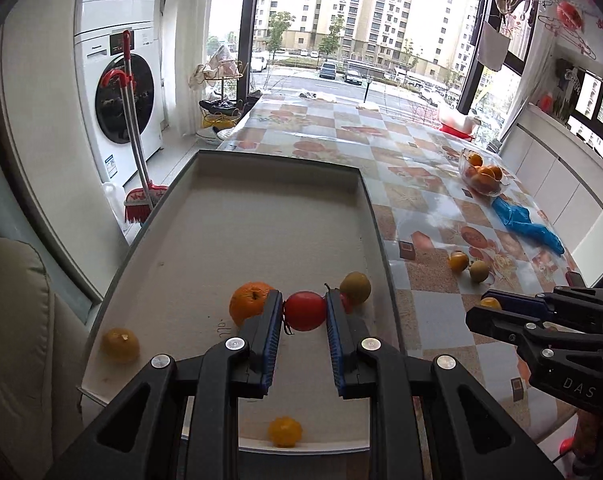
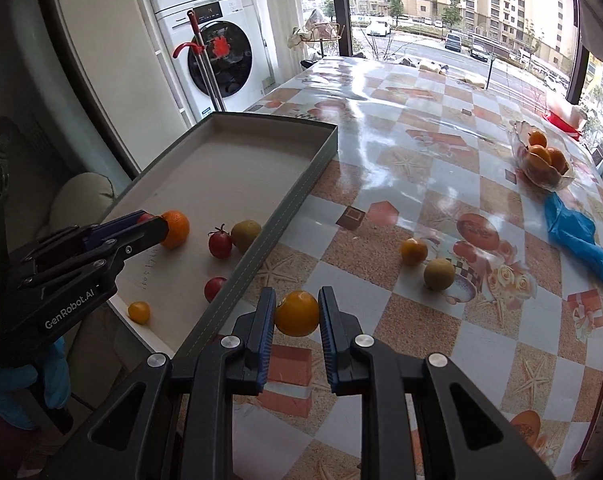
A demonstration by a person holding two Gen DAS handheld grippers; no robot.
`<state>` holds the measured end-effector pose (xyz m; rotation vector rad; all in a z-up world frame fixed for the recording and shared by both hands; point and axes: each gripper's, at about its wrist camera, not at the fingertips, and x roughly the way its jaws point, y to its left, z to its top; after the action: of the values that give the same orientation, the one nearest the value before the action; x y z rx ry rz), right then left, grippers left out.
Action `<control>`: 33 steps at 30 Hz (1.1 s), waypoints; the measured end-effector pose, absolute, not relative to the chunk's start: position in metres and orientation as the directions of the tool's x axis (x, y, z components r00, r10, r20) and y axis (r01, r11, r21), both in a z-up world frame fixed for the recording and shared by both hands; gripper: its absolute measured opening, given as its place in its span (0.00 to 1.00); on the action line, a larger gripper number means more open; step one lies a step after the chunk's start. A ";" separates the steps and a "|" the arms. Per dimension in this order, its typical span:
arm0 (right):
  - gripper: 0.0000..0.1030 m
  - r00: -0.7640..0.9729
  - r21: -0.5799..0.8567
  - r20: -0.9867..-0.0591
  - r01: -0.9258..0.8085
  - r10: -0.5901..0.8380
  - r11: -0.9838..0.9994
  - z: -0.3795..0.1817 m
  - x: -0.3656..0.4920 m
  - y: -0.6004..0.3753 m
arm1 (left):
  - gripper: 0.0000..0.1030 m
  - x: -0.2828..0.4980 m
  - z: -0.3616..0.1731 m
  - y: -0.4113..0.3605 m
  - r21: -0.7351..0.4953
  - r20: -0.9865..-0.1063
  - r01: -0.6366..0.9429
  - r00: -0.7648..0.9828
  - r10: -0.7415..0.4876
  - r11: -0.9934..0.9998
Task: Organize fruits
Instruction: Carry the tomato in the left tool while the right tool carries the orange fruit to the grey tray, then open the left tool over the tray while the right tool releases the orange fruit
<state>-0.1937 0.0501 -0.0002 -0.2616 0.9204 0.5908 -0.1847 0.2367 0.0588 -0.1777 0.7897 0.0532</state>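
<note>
A shallow grey box tray [image 1: 261,208] lies on the table's left side, also in the right wrist view [image 2: 229,168]. My left gripper [image 1: 304,312] is shut on a red fruit [image 1: 306,310] over the tray. In the tray lie a big orange [image 1: 247,302], a greenish-brown fruit [image 1: 356,287] and two small yellow fruits [image 1: 120,344] [image 1: 285,432]. My right gripper [image 2: 295,314] is shut on a yellow-orange fruit [image 2: 297,313] just right of the tray wall. A small orange [image 2: 413,251] and a greenish fruit [image 2: 439,274] lie loose on the tablecloth.
A glass bowl of oranges [image 2: 543,160] stands at the far right of the table, with a blue cloth [image 2: 577,236] beside it. Two more red fruits [image 2: 220,243] [image 2: 214,288] lie in the tray. A washing machine [image 1: 119,92] and broom [image 1: 141,200] stand left.
</note>
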 end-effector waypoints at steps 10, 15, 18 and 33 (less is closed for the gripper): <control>0.23 0.409 0.020 -0.835 -0.645 0.368 0.764 -0.013 -0.201 0.105 | 0.23 -0.192 0.041 0.271 -0.137 -0.717 -0.183 0.697 0.030 0.974; 0.23 0.369 0.013 -0.859 -0.678 0.355 0.735 -0.028 -0.206 0.130 | 0.23 -0.192 0.026 0.280 -0.148 -0.743 -0.202 0.668 0.026 0.968; 0.23 0.339 0.017 -0.877 -0.686 0.340 0.727 -0.039 -0.204 0.139 | 0.23 -0.192 0.016 0.283 -0.150 -0.763 -0.208 0.647 0.021 0.967; 0.23 0.322 -0.032 -0.896 -0.733 0.305 0.679 -0.051 -0.216 0.147 | 0.23 -0.198 0.011 0.269 -0.093 -0.756 -0.156 0.654 0.032 0.983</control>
<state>-0.2158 0.1475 -0.0506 -0.4833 1.0328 0.7174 -0.1977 0.2693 0.0108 -0.1550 0.8519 0.1075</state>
